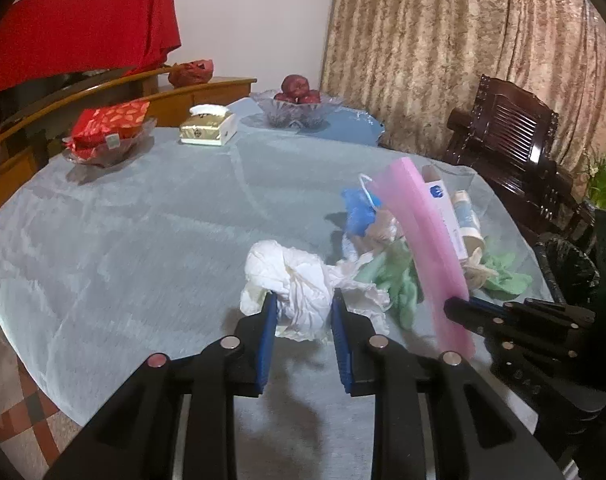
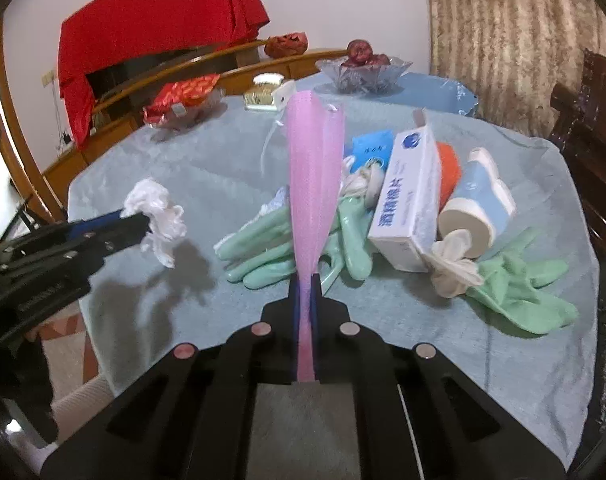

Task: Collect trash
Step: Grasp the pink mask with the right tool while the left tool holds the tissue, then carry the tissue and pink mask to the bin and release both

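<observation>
The left gripper (image 1: 301,312) is closed on a crumpled white tissue (image 1: 291,280), which it holds between its blue pads (image 1: 265,344) above the table; from the right wrist view the same tissue (image 2: 159,212) hangs at the tip of that gripper (image 2: 143,222), with its shadow on the cloth below. The right gripper (image 2: 304,292) is closed tightly on a pink face mask (image 2: 313,168); the mask stands up from the jaws and opens like a fan toward the top; in the left wrist view it (image 1: 423,236) rises slanted in front of the pile.

Just behind the mask lies the rest of the trash on the grey-blue tablecloth (image 2: 223,152): green gloves (image 2: 263,248) spread flat, another green glove (image 2: 519,292) at the right side, a white box with blue print (image 2: 407,208) lying tilted on the pile, a white and blue tube (image 2: 479,204) beside the box, a blue packet (image 2: 371,148) and something orange (image 2: 451,172) behind the box; what the orange thing is, I cannot tell.

Far on the table stand a glass bowl with red fruit (image 1: 297,108), a tissue box (image 1: 209,124) and a glass dish with a red packet (image 1: 107,132); a dark wooden chair (image 1: 511,148) is near the curtain (image 1: 443,40).
</observation>
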`<state>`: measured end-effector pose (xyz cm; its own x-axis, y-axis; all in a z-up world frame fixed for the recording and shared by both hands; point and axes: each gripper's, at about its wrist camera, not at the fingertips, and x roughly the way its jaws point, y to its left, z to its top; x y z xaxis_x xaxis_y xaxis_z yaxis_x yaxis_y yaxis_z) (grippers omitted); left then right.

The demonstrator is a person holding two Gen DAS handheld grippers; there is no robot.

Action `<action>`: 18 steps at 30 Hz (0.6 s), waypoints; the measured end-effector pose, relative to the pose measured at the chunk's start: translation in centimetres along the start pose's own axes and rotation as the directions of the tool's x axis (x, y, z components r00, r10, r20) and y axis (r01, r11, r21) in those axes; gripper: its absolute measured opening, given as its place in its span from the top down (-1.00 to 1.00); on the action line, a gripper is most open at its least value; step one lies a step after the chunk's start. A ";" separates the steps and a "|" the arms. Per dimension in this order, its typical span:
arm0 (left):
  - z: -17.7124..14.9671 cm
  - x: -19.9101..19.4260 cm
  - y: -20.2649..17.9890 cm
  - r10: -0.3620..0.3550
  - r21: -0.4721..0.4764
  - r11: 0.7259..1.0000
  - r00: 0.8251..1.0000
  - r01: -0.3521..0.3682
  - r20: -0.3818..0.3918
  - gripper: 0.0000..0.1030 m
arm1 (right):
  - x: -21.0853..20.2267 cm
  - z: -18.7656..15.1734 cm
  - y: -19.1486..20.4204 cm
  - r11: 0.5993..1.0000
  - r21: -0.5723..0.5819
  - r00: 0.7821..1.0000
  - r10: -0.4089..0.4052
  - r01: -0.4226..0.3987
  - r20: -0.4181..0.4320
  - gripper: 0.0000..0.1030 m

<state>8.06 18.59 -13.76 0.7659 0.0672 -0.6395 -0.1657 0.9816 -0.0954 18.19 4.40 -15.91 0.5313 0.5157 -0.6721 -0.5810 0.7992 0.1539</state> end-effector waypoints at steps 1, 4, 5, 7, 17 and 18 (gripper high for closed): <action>0.2 -0.2 -0.3 -0.003 0.006 1.000 1.000 0.003 0.005 0.49 | -0.6 0.1 -0.1 1.000 0.005 1.000 0.000 0.000 0.010 0.92; 0.8 -0.7 -1.1 -0.016 0.022 1.000 1.000 0.015 0.020 0.49 | -2.3 0.4 -0.7 1.000 0.018 0.999 -0.008 0.007 0.039 0.92; 1.0 -0.8 -1.6 -0.023 0.029 0.999 0.999 0.022 0.024 0.48 | -3.0 0.6 -0.9 1.000 0.026 0.999 -0.014 0.012 0.052 0.92; 1.3 -1.0 -2.4 -0.034 0.037 0.999 0.999 0.033 0.030 0.48 | -4.6 0.8 -1.5 0.999 0.043 0.996 -0.024 0.021 0.080 0.92; 3.3 -1.6 -9.3 -0.156 0.123 0.981 0.986 0.147 0.062 0.47 | -11.1 0.8 -6.5 0.984 0.138 0.976 -0.138 0.116 0.169 0.92; 3.5 -1.6 -10.3 -0.174 0.136 0.977 0.983 0.165 0.062 0.47 | -11.7 0.6 -7.2 0.980 0.151 0.972 -0.156 0.130 0.175 0.92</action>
<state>10.69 8.99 -9.13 0.8201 -0.0940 -0.5645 0.0485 0.9943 -0.0951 16.51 -7.24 -8.69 0.7151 0.4307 -0.5506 -0.4070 0.8969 0.1730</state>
